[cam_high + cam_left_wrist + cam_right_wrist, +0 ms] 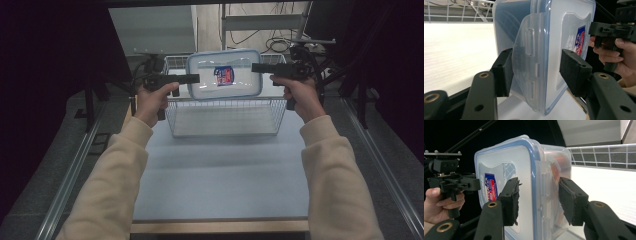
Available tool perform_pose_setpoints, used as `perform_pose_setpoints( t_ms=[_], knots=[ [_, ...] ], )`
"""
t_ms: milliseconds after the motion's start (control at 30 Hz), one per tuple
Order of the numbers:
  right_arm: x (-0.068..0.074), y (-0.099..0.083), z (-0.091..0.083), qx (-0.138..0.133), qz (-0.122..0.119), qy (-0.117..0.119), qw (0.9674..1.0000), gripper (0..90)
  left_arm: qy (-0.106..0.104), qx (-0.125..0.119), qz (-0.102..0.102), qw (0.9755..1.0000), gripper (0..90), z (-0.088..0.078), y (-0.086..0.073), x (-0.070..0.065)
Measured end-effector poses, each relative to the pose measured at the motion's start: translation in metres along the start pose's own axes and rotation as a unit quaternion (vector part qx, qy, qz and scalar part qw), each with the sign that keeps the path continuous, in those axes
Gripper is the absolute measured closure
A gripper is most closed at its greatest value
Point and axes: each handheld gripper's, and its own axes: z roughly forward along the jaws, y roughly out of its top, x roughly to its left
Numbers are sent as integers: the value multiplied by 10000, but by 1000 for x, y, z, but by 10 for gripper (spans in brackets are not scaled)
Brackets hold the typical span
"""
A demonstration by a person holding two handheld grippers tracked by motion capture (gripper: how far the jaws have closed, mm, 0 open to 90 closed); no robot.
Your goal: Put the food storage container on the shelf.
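A: How are the two grippers set?

B: The left gripper [192,78] is clamped on the container's [224,74] left end, its pads [503,72] pressed over a clear side latch [529,65]. The right gripper [258,68] is clamped on the right end, one pad [511,201] on the lid, the other behind the wall.

A: How is the container described?

B: A clear plastic box with rounded corners and a blue seal around the lid is seen, held up on edge with the lid turned toward the person. It is held above the wire basket [225,117], at twelve o'clock on the pale table [220,175].

A: Can any writing be read?

B: A red, white and blue label [224,76] is seen at the lid's centre; its lettering is too blurred to be read.
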Motion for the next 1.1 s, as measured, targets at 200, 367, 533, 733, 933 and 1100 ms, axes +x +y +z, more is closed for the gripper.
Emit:
perform_pose_setpoints(
  t_ms=[200,367,533,733,933,1100],
  knots=[
    [-14,2,12,69,171,-52,9998,521,-7,102,-144,9998,453,11,6,14],
    [-22,1,19,120,271,-88,9995,520,4,202,-200,9996,451,18,9,25],
    [-28,1,24,128,384,-117,9991,520,-8,162,-276,9995,450,22,12,32],
    [-32,3,28,121,511,-132,9985,516,-10,198,-429,9989,442,25,16,36],
    [-36,4,32,101,629,-192,9978,510,-21,252,-566,9981,427,31,21,42],
    [-38,4,38,117,581,-422,9974,530,10,333,-676,9972,382,38,24,48]
  ],
)
